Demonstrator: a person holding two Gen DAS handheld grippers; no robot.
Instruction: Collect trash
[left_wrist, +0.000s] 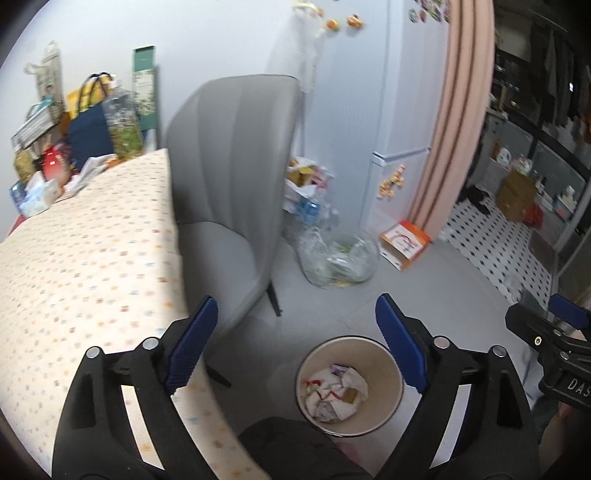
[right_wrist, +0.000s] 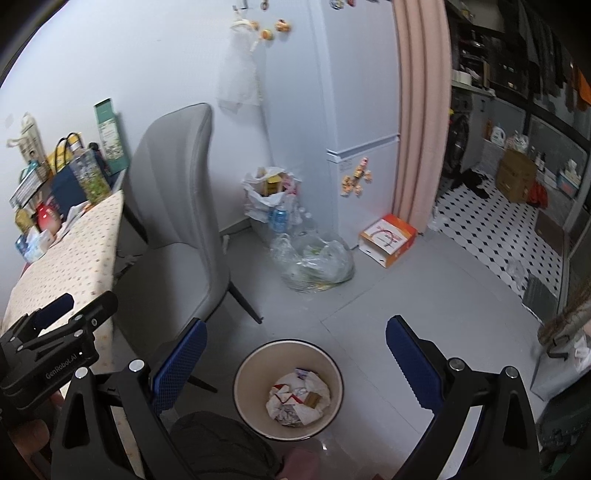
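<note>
A grey floor (right_wrist: 424, 295) runs to a black-and-white tiled area behind a pink curtain (right_wrist: 421, 110). A table (left_wrist: 81, 236) under a dotted cloth stands left, a grey chair (right_wrist: 177, 221) beside it. Near the white fridge (right_wrist: 362, 110) lie a clear plastic bag (right_wrist: 314, 262) and an orange box (right_wrist: 388, 240). The round wastebasket (right_wrist: 243, 373) below holds crumpled paper trash (right_wrist: 297, 400). The left claw (left_wrist: 295, 339) and right claw (right_wrist: 295, 365) both gape wide, holding nothing.
</note>
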